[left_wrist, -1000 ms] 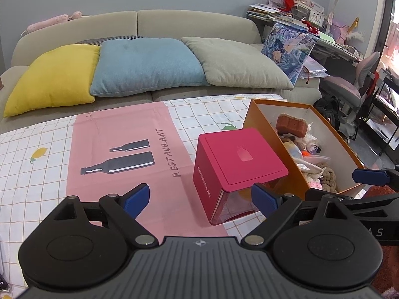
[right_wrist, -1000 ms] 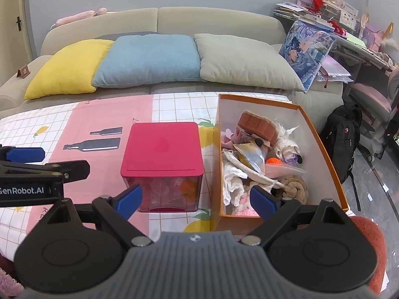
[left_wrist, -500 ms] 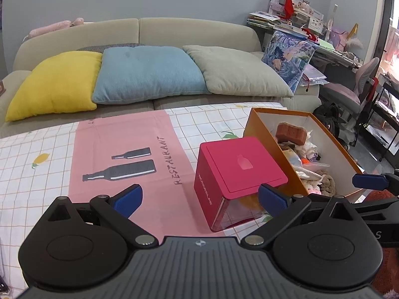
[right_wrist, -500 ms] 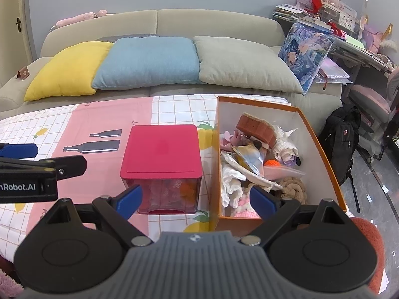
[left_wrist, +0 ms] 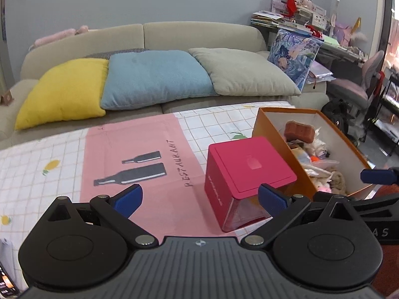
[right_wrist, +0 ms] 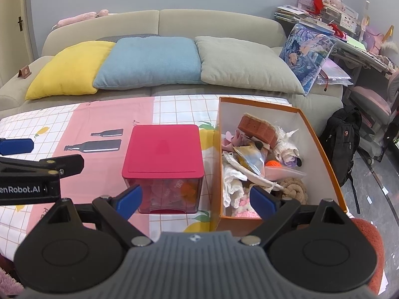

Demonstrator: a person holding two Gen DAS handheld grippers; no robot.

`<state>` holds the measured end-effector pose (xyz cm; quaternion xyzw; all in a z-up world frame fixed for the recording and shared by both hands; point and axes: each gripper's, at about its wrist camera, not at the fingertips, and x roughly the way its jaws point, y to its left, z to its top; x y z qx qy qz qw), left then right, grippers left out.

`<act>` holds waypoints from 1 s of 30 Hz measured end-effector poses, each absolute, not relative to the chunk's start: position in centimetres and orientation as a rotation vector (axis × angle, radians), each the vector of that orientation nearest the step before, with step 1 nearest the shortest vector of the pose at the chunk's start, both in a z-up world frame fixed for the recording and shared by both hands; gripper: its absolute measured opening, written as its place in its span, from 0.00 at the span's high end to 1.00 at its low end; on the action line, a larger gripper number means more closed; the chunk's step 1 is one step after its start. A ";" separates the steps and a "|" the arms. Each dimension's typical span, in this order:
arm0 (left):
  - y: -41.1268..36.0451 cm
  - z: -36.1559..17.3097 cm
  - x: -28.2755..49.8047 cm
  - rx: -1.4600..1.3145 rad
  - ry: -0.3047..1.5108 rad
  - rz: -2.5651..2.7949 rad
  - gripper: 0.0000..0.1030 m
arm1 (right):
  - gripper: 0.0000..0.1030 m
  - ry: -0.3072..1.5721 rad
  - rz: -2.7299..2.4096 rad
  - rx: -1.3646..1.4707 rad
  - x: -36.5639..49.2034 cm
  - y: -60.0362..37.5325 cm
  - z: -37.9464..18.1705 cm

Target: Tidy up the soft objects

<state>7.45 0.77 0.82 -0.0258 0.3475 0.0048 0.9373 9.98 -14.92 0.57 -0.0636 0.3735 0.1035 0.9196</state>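
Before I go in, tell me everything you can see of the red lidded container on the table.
The red container is a small boxy bin with an opaque magenta-red lid, closed and sitting flat, with a faint bottle emblem on top. Its lower body is clear, pink-tinted plastic; soft pink and orange items show through, and a red recess sits at the front base. It stands upright on the checked tablecloth, partly on the pink panel, just left of the orange box; contact between them is unclear. Neither gripper touches it.

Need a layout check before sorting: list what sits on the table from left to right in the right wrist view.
Left tool at the picture's edge → black bottle prints on the pink cloth → red-lidded bin → orange box of soft items.
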 end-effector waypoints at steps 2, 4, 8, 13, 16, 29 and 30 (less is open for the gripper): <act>0.8 0.9 7.4 -0.053 0.706 0.013 0.00 | 0.11 0.766 0.215 -0.130 10.0 -14.9 0.6; 0.9 1.0 7.4 -0.053 0.701 0.020 0.00 | 0.11 0.767 0.216 -0.132 10.0 -15.0 0.6; 1.0 1.1 7.3 -0.063 0.695 0.030 0.00 | 0.11 0.766 0.219 -0.134 9.9 -14.9 0.7; 1.3 1.1 7.2 -0.077 0.698 0.035 0.00 | 0.11 0.764 0.227 -0.139 9.9 -15.0 0.7; 1.3 1.1 7.1 -0.076 0.699 0.038 0.00 | 0.11 0.763 0.231 -0.142 9.8 -15.0 0.7; 1.6 1.1 7.1 -0.089 0.708 0.043 0.00 | 0.11 0.770 0.246 -0.146 9.9 -15.0 0.5; 1.7 1.1 7.1 -0.091 0.708 0.043 0.00 | 0.11 0.772 0.247 -0.147 9.8 -15.0 0.5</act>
